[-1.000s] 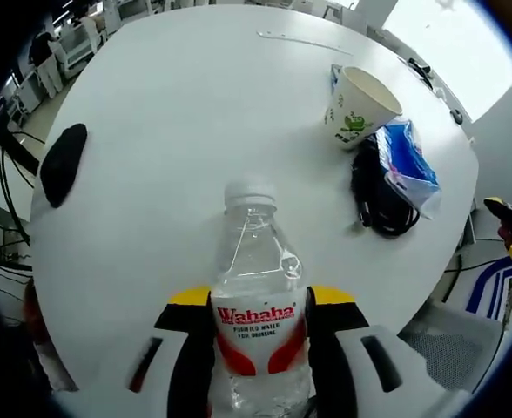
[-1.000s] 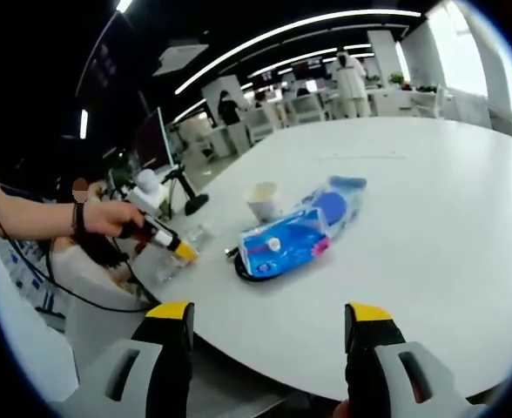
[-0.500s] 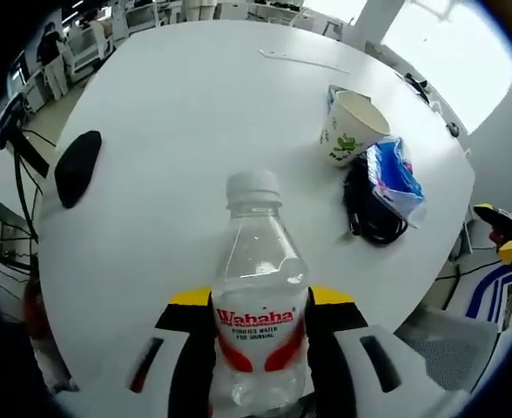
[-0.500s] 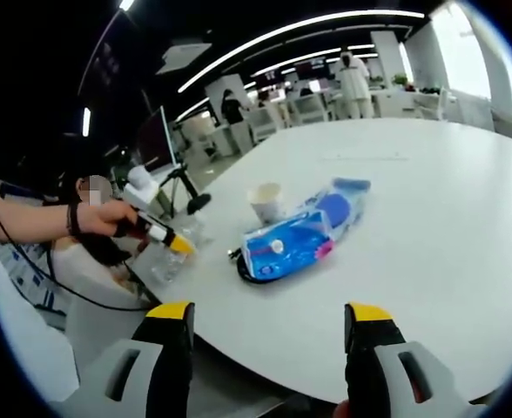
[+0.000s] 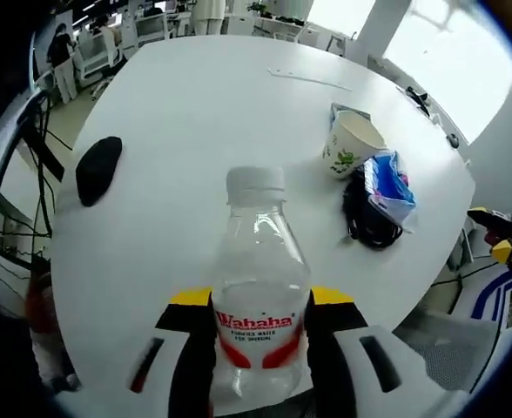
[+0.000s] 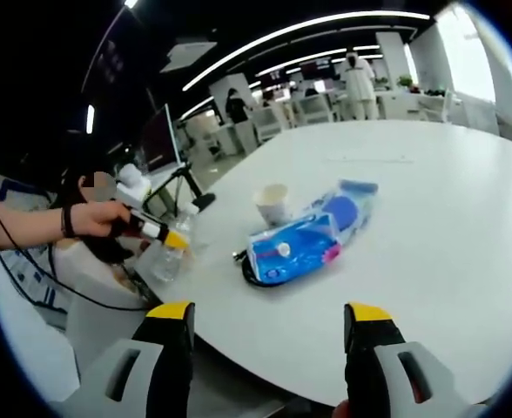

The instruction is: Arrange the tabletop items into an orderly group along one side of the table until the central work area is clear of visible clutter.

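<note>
Your left gripper squeezed a clear water bottle with a white cap, holding it upright above the near edge of the round white tabletop. Farther across sat a paper cup, and just beside it a blue packet lay on a black cable. A black pad lay well apart at the left. Your right gripper was spread wide with nothing between its jaws, off the tabletop's edge.

Clear glossy plastic bottle, paper cup, shiny blue plastic packet, smooth matt white table, possibly laminate.
</note>
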